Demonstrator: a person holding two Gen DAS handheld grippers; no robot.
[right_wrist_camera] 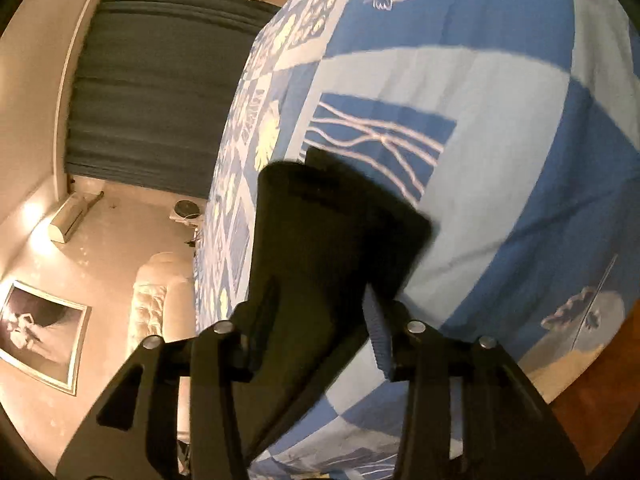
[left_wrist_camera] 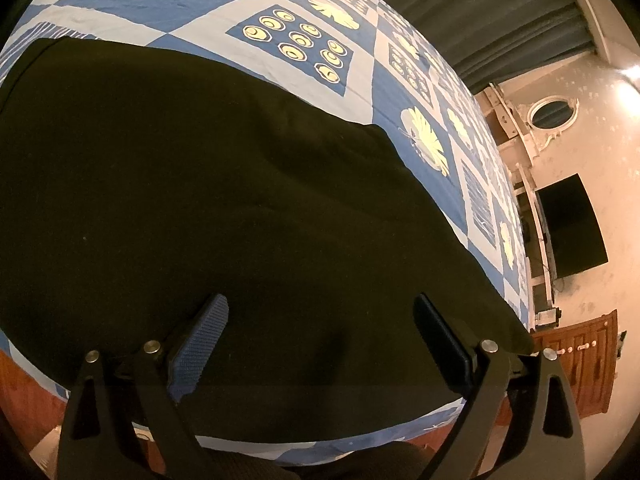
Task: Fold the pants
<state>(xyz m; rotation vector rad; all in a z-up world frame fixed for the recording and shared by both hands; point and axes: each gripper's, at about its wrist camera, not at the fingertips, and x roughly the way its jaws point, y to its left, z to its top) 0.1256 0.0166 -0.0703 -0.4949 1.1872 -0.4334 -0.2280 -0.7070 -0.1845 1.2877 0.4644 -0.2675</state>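
Black pants (left_wrist_camera: 180, 180) lie spread flat on a blue and white patterned bedspread (left_wrist_camera: 280, 12), filling most of the left wrist view. My left gripper (left_wrist_camera: 320, 320) hovers just over the near part of the pants, jaws wide open, nothing between its blue pads (left_wrist_camera: 200, 344). In the right wrist view a narrow end of the pants (right_wrist_camera: 332, 216) sticks up and forward from between the fingers of my right gripper (right_wrist_camera: 320, 296). The jaws are shut on it and hold it lifted off the bedspread (right_wrist_camera: 500, 140). Cloth hides the left finger; the right pad (right_wrist_camera: 378, 332) shows.
The bed's near edge runs below the left gripper, with wooden floor beneath. A dark curtain (left_wrist_camera: 500, 12), a wall screen (left_wrist_camera: 572, 228) and a wooden cabinet (left_wrist_camera: 580, 360) stand beyond the bed. A tufted white headboard (right_wrist_camera: 160, 304) and a framed picture (right_wrist_camera: 36, 328) show on the right wrist view's left side.
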